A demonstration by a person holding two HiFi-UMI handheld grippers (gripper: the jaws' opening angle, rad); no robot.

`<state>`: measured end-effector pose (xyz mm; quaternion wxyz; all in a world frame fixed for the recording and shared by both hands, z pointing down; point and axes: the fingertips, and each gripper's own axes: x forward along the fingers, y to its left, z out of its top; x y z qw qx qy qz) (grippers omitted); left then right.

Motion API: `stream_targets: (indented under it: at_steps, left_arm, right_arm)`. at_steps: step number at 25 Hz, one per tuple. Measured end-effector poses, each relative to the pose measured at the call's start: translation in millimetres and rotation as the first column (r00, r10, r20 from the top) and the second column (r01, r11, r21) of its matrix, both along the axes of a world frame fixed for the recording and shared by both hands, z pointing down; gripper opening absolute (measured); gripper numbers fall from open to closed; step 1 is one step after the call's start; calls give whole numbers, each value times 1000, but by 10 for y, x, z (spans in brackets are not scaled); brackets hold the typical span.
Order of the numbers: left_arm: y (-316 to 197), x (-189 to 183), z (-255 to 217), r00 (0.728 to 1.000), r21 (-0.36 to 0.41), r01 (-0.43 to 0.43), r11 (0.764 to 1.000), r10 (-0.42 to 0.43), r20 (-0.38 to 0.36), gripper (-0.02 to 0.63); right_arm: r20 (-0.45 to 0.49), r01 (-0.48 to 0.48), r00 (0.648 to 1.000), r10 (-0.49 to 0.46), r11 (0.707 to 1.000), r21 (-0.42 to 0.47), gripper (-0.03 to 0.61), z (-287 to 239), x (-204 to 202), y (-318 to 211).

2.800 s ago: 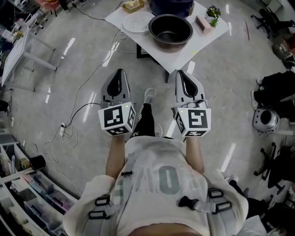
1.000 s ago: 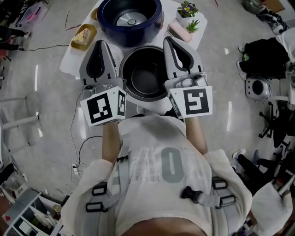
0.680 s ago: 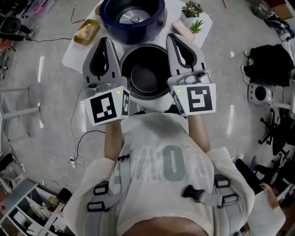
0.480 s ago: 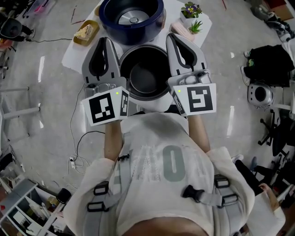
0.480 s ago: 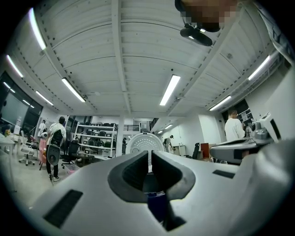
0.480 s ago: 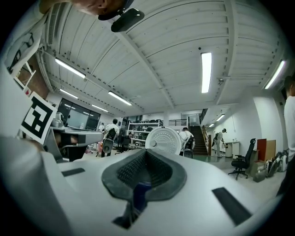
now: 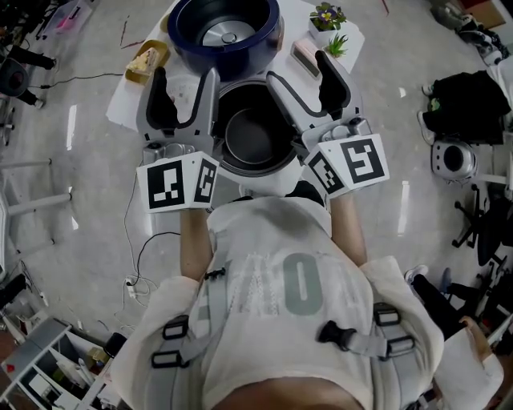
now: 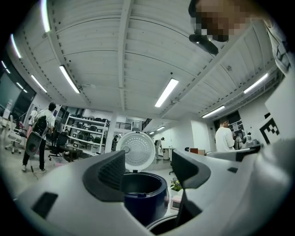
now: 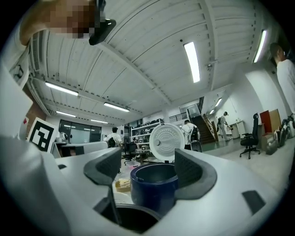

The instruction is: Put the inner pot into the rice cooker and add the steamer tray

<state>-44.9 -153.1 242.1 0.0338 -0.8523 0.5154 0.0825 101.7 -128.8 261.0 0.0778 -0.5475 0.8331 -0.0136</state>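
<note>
Inner pot (image 7: 255,138) sits between just-opened left tongs (image 7: 183,82) and right tongs (image 7: 299,72).

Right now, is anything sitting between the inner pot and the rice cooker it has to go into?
Nothing visible does. The inner pot sits directly in front of the rice cooker, whose lid is up and whose well holds nothing. The potted plants and the food dish stand off to either side.

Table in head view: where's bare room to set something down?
Free: the tablecloth at its left corner, on the near side of the yellow dish. Crowded: the middle, where the inner pot sits right in front of the rice cooker, and the right rear, with the pink box and potted plants.
</note>
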Motion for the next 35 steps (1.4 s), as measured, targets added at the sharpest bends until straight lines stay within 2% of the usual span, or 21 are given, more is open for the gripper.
stream_targets:
  at_steps: [5, 9, 13, 15, 18, 21, 24, 26, 30, 35]
  left_arm:
    - [-19, -72, 73, 999, -44, -33, 999, 32, -26, 301]
    - [5, -176, 294, 998, -105, -54, 993, 52, -24, 301]
    - [50, -279, 662, 992, -214, -114, 970, 99, -81, 301]
    - [78, -341, 896, 986, -283, -145, 948, 114, -125, 301]
    - [111, -393, 1257, 974, -385, -189, 903, 121, -194, 301]
    - [191, -379, 1554, 967, -464, -222, 857, 135, -215, 301]
    - [265, -377, 1790, 953, -527, -275, 805, 155, -260, 301]
    - [284, -393, 1913, 942, -555, -304, 775, 155, -298, 301]
    - [331, -355, 2093, 922, -583, -352, 732, 165, -350, 299]
    - [428, -273, 2257, 905, -599, -402, 692, 198, -378, 299]
  right_arm:
    - [-4, -9, 1000, 9, 999, -44, 356, 124, 72, 14]
    - [-16, -19, 1000, 17, 993, -113, 354, 376, 189, 63]
    - [63, -15, 998, 28, 980, -200, 354, 708, 372, 88]
    - [111, -10, 993, 38, 970, -243, 354, 888, 433, 106]
    - [142, -21, 988, 68, 952, -305, 354, 1171, 527, 142]
    - [161, -39, 981, 105, 929, -368, 354, 1440, 615, 212]
    - [212, -16, 971, 115, 909, -417, 354, 1674, 561, 279]
    - [252, 12, 961, 112, 897, -442, 354, 1797, 470, 308]
    - [329, 59, 937, 115, 879, -474, 347, 1991, 334, 370]
    - [376, 102, 921, 98, 873, -478, 336, 2068, 170, 437]
